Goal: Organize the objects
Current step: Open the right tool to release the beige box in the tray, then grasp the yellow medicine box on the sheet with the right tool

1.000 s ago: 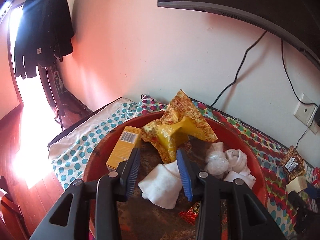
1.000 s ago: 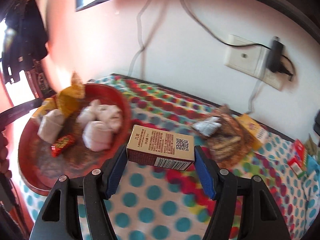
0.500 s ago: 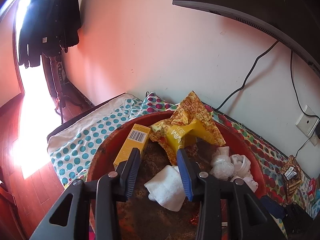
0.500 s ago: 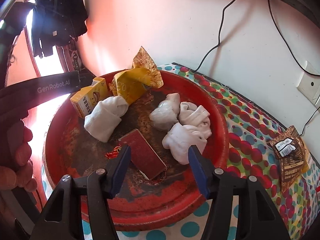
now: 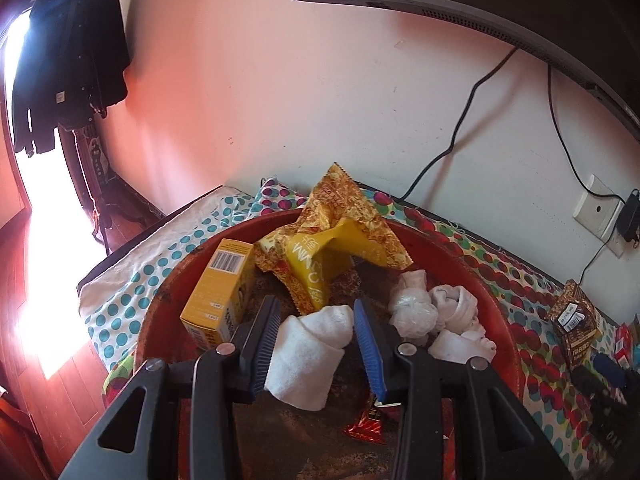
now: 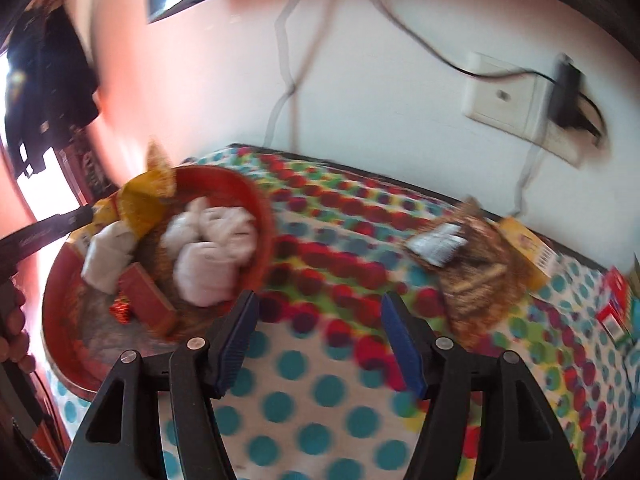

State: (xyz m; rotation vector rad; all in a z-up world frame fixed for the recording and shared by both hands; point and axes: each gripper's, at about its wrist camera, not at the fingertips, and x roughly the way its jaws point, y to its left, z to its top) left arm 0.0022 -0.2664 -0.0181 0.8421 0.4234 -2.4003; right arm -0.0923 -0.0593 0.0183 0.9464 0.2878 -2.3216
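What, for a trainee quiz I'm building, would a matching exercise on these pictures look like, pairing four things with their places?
Things:
1. white rolls
2. brown packet
3. charger
4. dark clothes

Places:
a. plugged in at the wall socket
b. hanging up by the bright opening
c. inside the red tray
d. on the dotted cloth, outside the tray

Pairs: 1-c, 2-d, 3-a, 4-b

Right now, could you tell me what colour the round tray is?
Red tray, clearest in the left wrist view.
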